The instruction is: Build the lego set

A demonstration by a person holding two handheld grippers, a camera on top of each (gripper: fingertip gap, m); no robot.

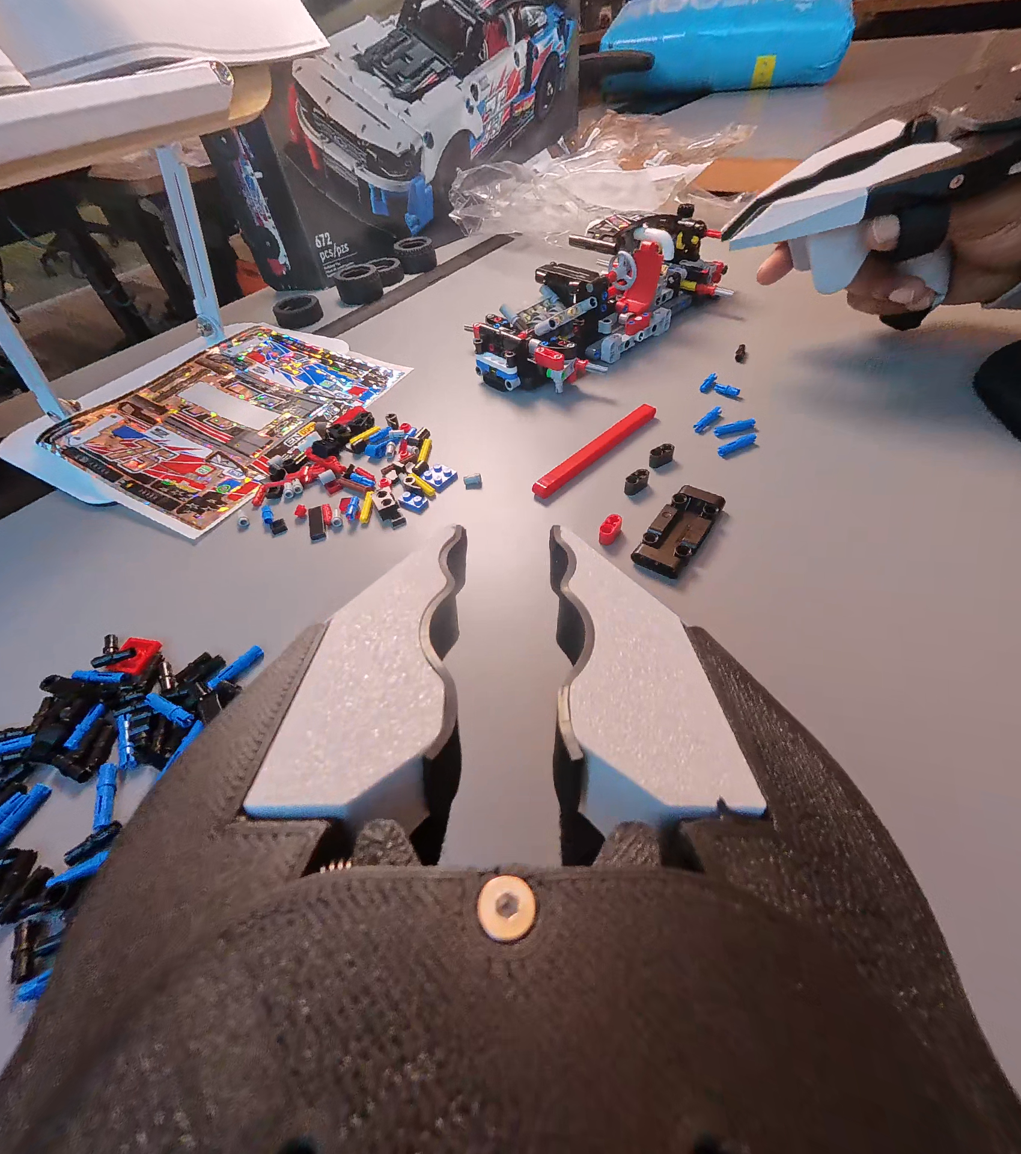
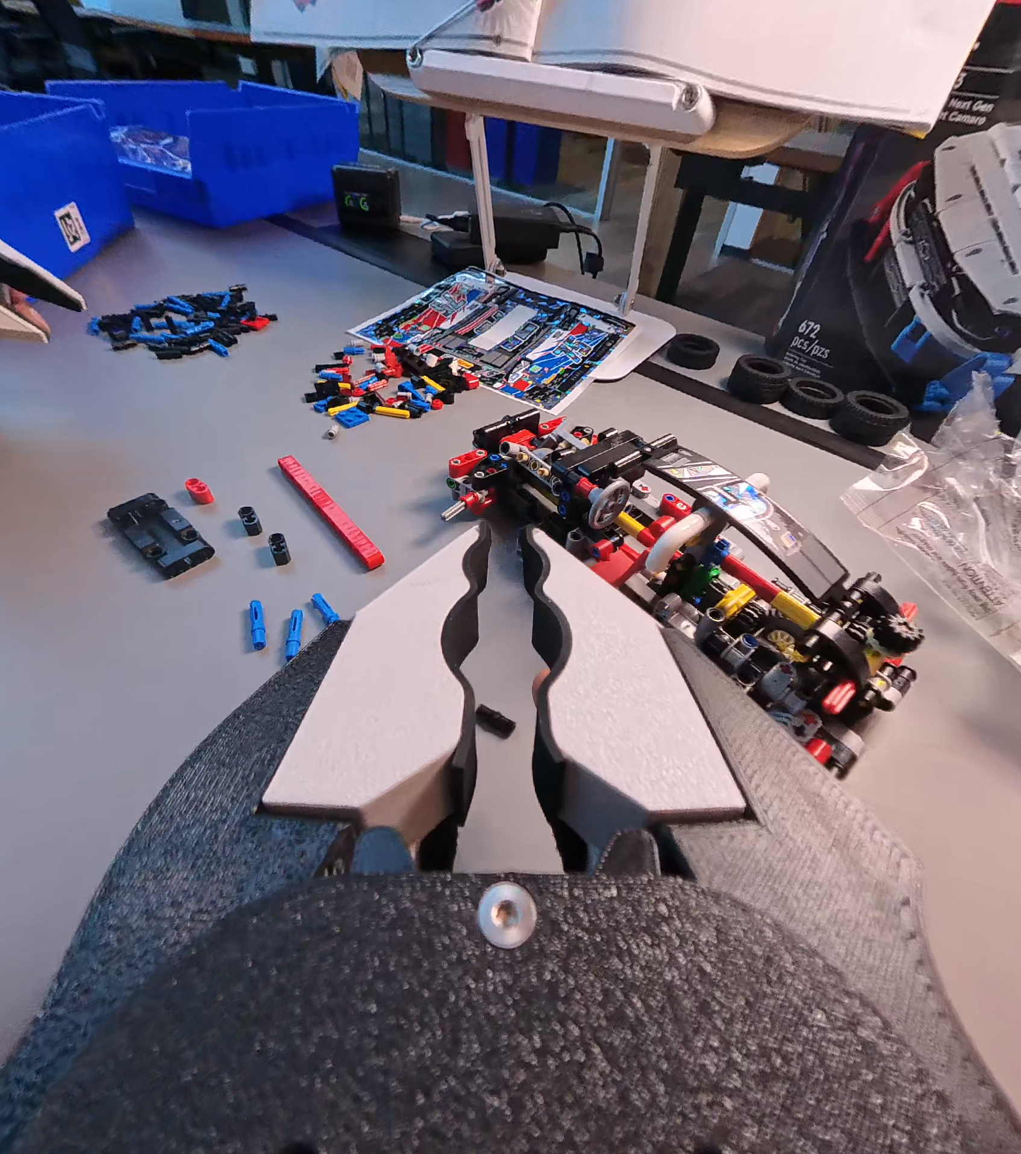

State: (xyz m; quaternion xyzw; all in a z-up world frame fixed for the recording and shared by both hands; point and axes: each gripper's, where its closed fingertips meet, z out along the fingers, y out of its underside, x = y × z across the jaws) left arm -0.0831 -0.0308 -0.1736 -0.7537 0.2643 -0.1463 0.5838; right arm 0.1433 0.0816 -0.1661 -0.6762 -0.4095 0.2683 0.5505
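The right gripper hangs with its fingers slightly parted and empty, just left of the half-built car. The left gripper is spread, holding nothing, near a red beam. The car looks light and rigid but knobbly; its solid frame sides seem the safest hold.

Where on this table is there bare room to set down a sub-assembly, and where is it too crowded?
Bare table lies right of the black plate, and between the left gripper and the sticker sheet. Crowded: the pin pile, the mixed small parts, and around the red beam beside the car chassis.
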